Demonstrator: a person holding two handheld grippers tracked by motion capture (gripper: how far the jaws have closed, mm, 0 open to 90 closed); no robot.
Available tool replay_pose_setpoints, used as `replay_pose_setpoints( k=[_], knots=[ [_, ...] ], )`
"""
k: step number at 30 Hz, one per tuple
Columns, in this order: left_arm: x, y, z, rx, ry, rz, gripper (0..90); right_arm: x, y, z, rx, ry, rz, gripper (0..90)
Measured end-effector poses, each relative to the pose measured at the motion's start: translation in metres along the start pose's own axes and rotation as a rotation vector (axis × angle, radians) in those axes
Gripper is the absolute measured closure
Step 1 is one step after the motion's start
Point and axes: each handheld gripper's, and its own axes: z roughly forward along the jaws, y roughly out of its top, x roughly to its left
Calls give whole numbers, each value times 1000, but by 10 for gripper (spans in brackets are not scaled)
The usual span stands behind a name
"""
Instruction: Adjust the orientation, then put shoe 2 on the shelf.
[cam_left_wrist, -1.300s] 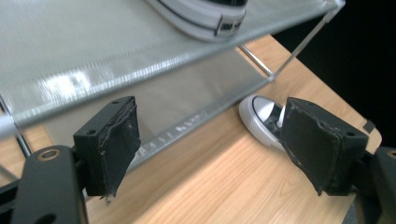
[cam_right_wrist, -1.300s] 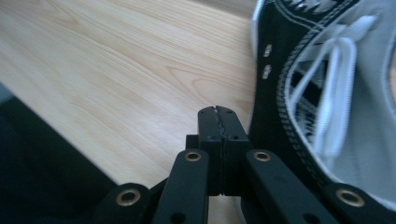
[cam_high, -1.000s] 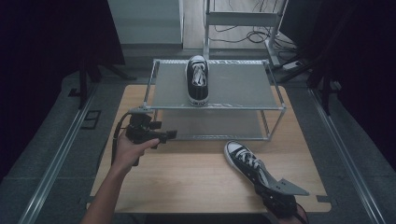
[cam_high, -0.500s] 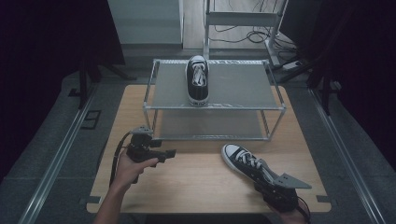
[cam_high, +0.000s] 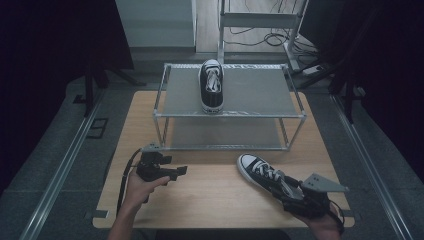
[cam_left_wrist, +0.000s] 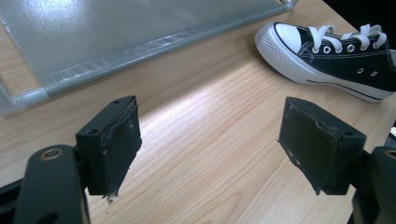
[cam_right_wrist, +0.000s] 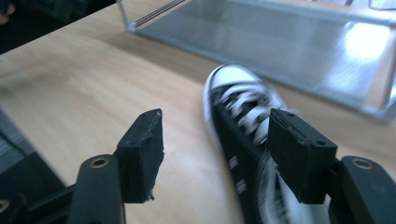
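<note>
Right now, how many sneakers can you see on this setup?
2. One sneaker stands on the top shelf of the metal rack; the other sneaker lies on the wooden table, in front of the rack by the right gripper.

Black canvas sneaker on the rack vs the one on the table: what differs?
The black-and-white canvas sneaker on the grey metal rack's top shelf lies straight, toe pointing away. The matching sneaker on the light wooden table lies angled, heel at the right hand-held gripper. Both are upright, with white laces and toe caps.
</note>
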Motion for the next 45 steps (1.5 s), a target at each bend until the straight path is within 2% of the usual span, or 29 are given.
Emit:
replay_pose_setpoints(
  k=[3, 7, 11, 13, 18, 26, 32, 40, 43, 45],
  knots=[
    [1, -4, 2, -2, -4, -8, 206, -8, 15, 5, 46, 3, -15, 285],
    [3, -7, 8, 9, -3, -19, 206, -18, 32, 19, 116, 49, -20, 252],
    [5, -8, 11, 24, -2, -19, 206, -26, 40, 34, 178, 36, -24, 225],
    [5, -9, 11, 24, -5, -22, 206, -30, 44, 41, 210, 51, -12, 204],
    [5, -12, 14, 34, -4, -22, 206, -34, 49, 55, 281, 48, -18, 179],
    [3, -14, 16, 41, -9, -23, 206, -39, 50, 77, 388, 51, 2, 138],
    [4, -16, 16, 44, -10, -24, 206, -40, 46, 92, 472, 29, -14, 124],
    [4, -18, 17, 50, -8, -26, 206, -41, 28, 113, 631, -38, -33, 88],
    [5, -18, 17, 49, -8, -27, 206, -44, 20, 119, 685, -35, -13, 81],
    [5, -18, 17, 51, -8, -27, 206, -44, 20, 120, 696, -32, -17, 92]
  ],
)
